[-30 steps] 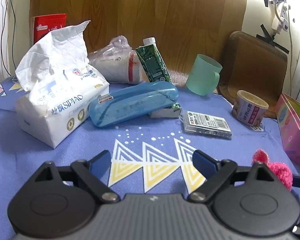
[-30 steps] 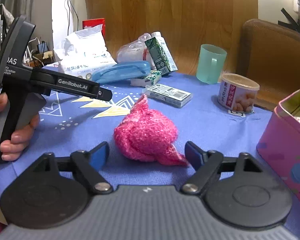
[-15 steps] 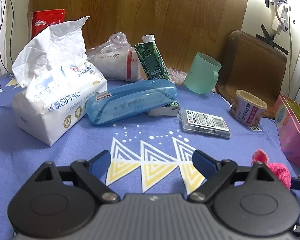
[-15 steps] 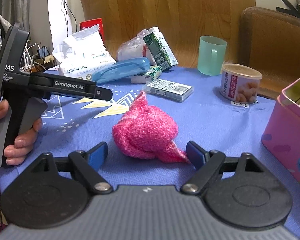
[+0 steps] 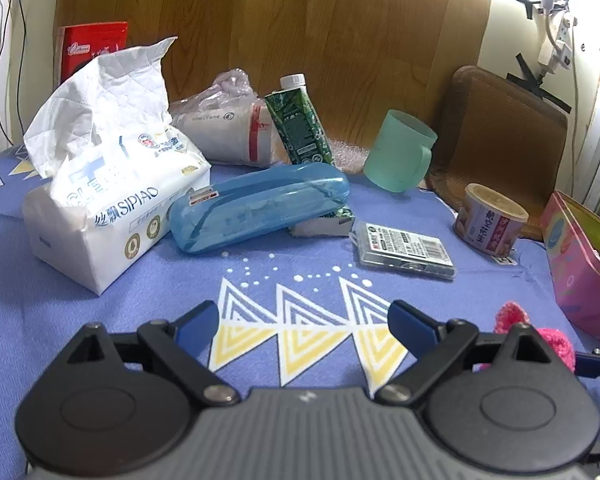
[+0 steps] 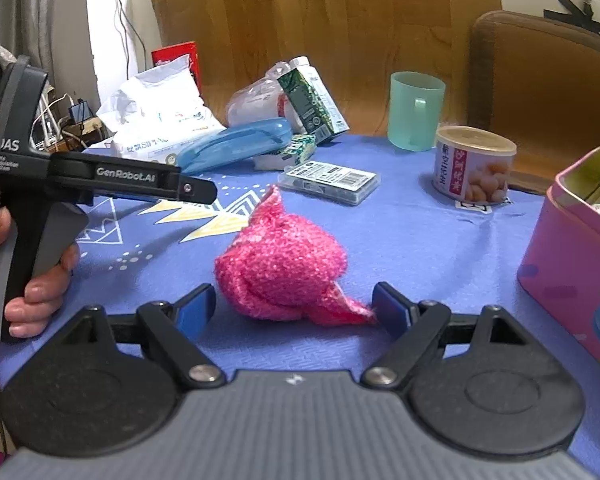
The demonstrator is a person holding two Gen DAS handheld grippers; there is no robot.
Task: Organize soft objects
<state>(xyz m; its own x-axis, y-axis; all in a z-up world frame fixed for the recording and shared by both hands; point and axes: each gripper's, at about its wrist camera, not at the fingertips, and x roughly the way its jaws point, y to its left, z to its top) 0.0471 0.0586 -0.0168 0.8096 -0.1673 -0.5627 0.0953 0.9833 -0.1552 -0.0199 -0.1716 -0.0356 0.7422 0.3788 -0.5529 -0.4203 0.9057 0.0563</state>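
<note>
we hold a gripper in each hand over a tabletop [image 5: 80, 320] under a blue patterned cloth. toward the left edge lies a white tissue pack [image 5: 112, 204], and just right of it a blue plastic case [image 5: 260, 206] rests on a small box, with a bagged white roll [image 5: 228, 136] and a green carton [image 5: 300, 124] behind them near the far edge. our left gripper [image 5: 303, 316] is spread wide and its jaws are opening, with only bare cloth between them; our left hand [image 6: 28, 276] grips its handle off the left edge. further right lie a flat clear packet [image 5: 406, 246], a green cup [image 5: 400, 156] and a labelled can [image 5: 488, 220]. the pink fuzzy cloth [image 6: 280, 272] sits bunched on the tabletop close to the near edge, between the fingers of our right gripper [image 6: 292, 306], which stands wide apart; its right tip is at the cloth's trailing corner, but we cannot tell if it touches. at the right edge stands an open pink tin [image 6: 572, 264].
</note>
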